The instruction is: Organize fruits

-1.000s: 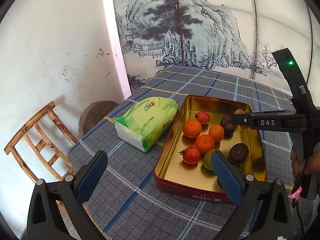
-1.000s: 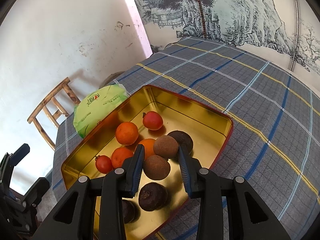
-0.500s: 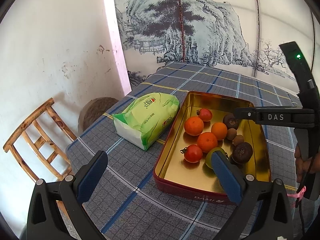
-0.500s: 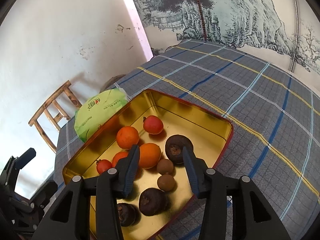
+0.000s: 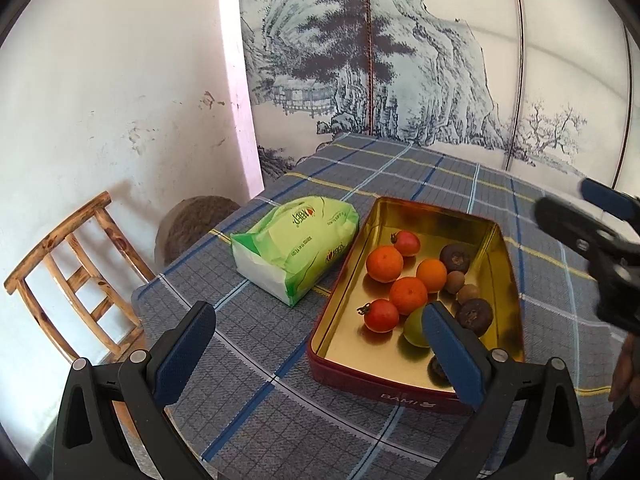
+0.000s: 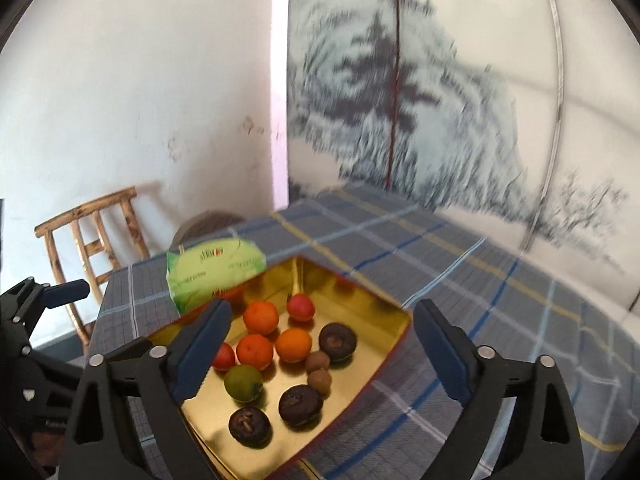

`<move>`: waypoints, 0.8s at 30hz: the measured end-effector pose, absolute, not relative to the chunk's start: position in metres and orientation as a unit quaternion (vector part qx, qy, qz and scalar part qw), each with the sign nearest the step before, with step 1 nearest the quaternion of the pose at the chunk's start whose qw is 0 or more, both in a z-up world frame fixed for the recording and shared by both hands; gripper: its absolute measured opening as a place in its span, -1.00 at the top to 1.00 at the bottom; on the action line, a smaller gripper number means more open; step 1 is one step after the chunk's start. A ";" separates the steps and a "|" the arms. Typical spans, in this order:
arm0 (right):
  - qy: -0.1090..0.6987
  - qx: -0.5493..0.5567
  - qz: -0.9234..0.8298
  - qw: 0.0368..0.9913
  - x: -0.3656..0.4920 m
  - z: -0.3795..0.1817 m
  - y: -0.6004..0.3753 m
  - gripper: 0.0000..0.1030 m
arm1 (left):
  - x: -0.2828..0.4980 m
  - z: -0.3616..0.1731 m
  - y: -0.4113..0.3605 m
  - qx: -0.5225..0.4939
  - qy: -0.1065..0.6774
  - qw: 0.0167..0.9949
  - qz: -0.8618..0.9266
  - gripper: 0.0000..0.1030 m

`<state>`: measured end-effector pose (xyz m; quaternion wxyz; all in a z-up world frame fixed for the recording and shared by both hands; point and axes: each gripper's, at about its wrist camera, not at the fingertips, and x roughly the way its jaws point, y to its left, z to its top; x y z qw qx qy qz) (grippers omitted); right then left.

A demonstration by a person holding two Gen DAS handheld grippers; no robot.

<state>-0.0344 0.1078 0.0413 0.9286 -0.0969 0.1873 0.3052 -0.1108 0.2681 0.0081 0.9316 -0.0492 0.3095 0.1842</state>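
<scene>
Change since earlier: right hand-held gripper point(image 6: 322, 350) has spread its jaws wide and pulled back above the tin; the two small brown fruits it straddled now lie free on the tin floor.
Left hand-held gripper point(image 5: 316, 354): jaws wide apart, holding nothing, over the near edge of the desk point(image 5: 248, 344).
Wooden chair point(image 5: 76, 276): off the desk's left edge, against the white wall.
Tissue pack point(image 5: 296, 248): green and white, lying on the desk just beside the tin's left wall.
Tin point(image 5: 384, 394): red outside, gold inside, on the plaid cloth near the desk's front edge.
Fruits, left part of tin: three oranges point(image 6: 261, 317), two red tomatoes point(image 6: 300, 307), one green fruit point(image 6: 243, 382), clustered and touching.
Fruits, right part of tin: two small brown fruits point(image 6: 319, 381) touching each other, three dark wrinkled fruits point(image 6: 300, 405) around them.
Right hand-held gripper, contents: empty.
</scene>
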 end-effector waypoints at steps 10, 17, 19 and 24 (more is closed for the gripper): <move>0.096 -0.087 0.271 0.954 -0.094 0.076 0.075 -0.97 | -0.142 0.050 0.248 -0.038 0.254 0.943 0.210 -0.99; 0.058 -0.078 0.269 0.958 -0.122 0.094 0.060 -0.99 | -0.162 0.080 0.234 -0.031 0.214 0.951 0.219 -1.00; 0.051 -0.072 0.266 0.960 -0.128 0.099 0.054 -0.99 | -0.165 0.085 0.233 -0.032 0.207 0.953 0.219 -1.00; 0.050 -0.066 0.263 0.961 -0.134 0.101 0.045 -0.99 | -0.170 0.095 0.226 -0.030 0.192 0.958 0.213 -1.00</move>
